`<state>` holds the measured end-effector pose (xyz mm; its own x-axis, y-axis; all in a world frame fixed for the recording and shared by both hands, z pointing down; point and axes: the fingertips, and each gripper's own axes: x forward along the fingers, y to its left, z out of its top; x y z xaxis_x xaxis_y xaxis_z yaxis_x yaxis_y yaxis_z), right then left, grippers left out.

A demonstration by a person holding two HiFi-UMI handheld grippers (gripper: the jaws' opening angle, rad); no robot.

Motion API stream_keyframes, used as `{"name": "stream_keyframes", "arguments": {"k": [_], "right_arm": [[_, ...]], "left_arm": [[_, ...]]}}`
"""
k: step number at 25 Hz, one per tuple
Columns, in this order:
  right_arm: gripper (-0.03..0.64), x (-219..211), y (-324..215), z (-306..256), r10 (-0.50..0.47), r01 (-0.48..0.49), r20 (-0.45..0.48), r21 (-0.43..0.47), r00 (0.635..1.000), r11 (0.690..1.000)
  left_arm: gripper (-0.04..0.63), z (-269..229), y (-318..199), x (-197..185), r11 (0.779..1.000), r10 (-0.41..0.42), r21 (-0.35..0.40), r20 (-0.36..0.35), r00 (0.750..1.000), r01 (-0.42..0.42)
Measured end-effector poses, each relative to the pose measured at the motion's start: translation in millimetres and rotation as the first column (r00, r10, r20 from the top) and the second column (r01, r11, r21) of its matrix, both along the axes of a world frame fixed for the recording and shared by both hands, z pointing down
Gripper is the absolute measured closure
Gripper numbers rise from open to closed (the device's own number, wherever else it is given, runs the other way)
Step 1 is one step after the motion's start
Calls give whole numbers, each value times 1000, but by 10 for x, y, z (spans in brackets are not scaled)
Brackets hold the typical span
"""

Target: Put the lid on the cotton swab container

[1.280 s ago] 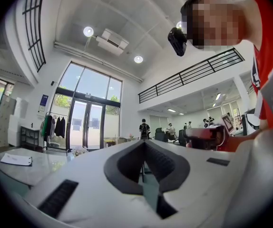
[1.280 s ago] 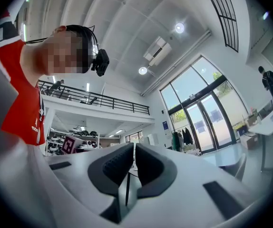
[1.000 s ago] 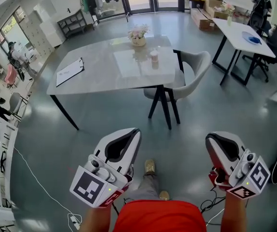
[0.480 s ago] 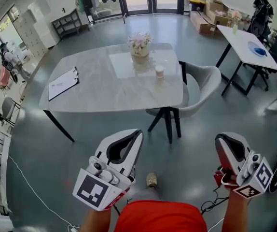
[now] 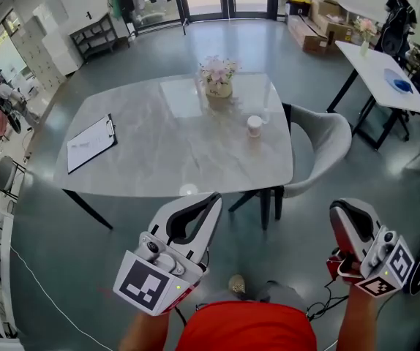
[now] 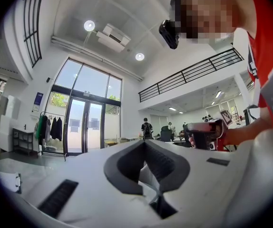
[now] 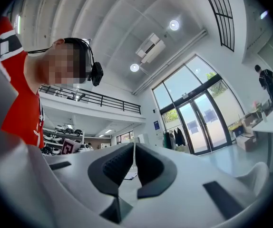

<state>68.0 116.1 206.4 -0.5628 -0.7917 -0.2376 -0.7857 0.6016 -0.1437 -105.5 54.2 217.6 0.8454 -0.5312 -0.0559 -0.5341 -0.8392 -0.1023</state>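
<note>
Head view: one grey marble-topped table [image 5: 159,159] holds one small white round container [image 5: 254,126] near its right edge, one pot of pale flowers [image 5: 219,88] behind it and one clipboard [image 5: 91,142] at the left. One grey chair [image 5: 327,148] stands alongside. The table looms nearer than a second ago.

Left gripper view: the left gripper [image 6: 145,145] has its jaws together, empty.

Right gripper view: the right gripper [image 7: 133,148] likewise.

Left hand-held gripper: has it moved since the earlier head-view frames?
Yes. The left hand-held gripper has closed in on the grey table: earlier a strip of floor separated its tip from the table's near edge, now the tip overlaps that edge.
</note>
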Motion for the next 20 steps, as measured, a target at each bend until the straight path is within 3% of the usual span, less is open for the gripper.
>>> {"name": "stream_keyframes", "arguments": {"k": [8,14,20], "right_arm": [[583,225,-561,122,-8,7,-24,-32,1000,999],[582,288,-1059,283,-11,7,-81,-51,997,999],[581,470,-1648,488,-57,48,-112,-81,992,996]], "left_arm": [[574,259,-488,233,998,3,-60,37,999,-1],[574,243,-906,260,1000,-25,-12,-13,1000,25],[574,404,-1414,416,998,-58,-11,1,998,58]]}}
